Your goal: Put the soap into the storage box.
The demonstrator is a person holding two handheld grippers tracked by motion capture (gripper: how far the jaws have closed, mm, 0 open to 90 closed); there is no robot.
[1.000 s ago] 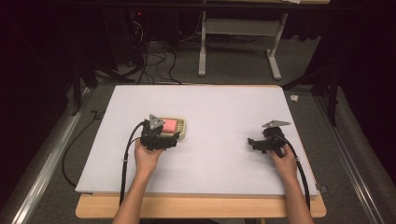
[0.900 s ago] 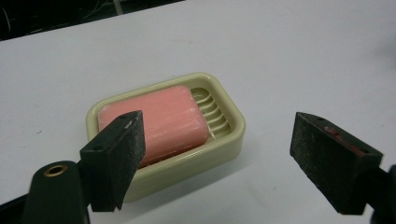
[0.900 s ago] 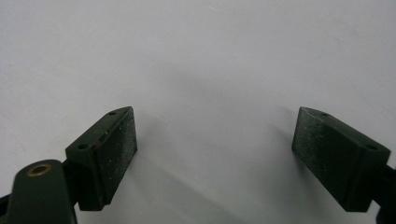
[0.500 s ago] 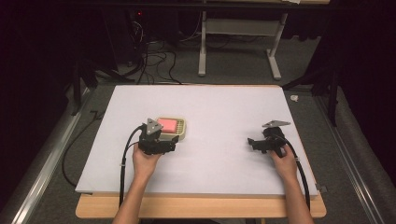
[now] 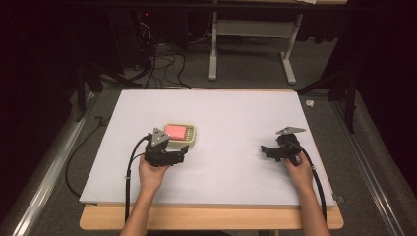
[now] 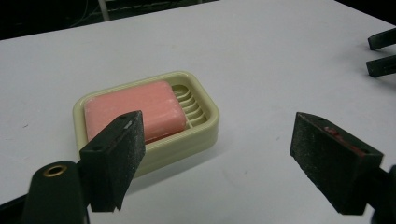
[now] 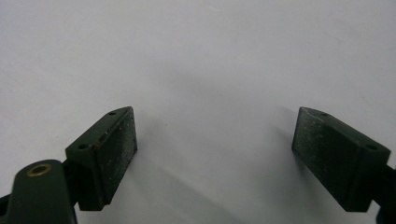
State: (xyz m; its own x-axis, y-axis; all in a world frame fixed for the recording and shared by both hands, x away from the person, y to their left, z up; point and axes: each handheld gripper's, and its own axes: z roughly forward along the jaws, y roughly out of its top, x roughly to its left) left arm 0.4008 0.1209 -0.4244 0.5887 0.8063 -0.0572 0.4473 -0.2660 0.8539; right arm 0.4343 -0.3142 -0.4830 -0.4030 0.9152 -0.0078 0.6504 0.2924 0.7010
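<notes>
A pink bar of soap (image 5: 176, 131) (image 6: 133, 110) lies in a cream ribbed soap dish (image 5: 191, 138) (image 6: 201, 122) on the white table sheet (image 5: 231, 118). My left gripper (image 5: 183, 153) (image 6: 219, 161) is just in front of the dish, open, with nothing between its jaws; the dish lies beyond its left jaw. Off to the right, my right gripper (image 5: 265, 151) (image 7: 215, 156) rests low over bare sheet, open and empty. Its two jaw tips (image 6: 380, 53) show at the far right of the left gripper view.
The white sheet covers a wooden table (image 5: 211, 219) whose front edge is near the person's forearms. Cables (image 5: 129, 177) trail from each gripper over the front edge. A table frame (image 5: 251, 39) and floor cables stand beyond the far edge.
The left gripper has drawn back toward the person and a little right, away from the soap dish. The dish with the soap stays put. The right gripper has not moved.
</notes>
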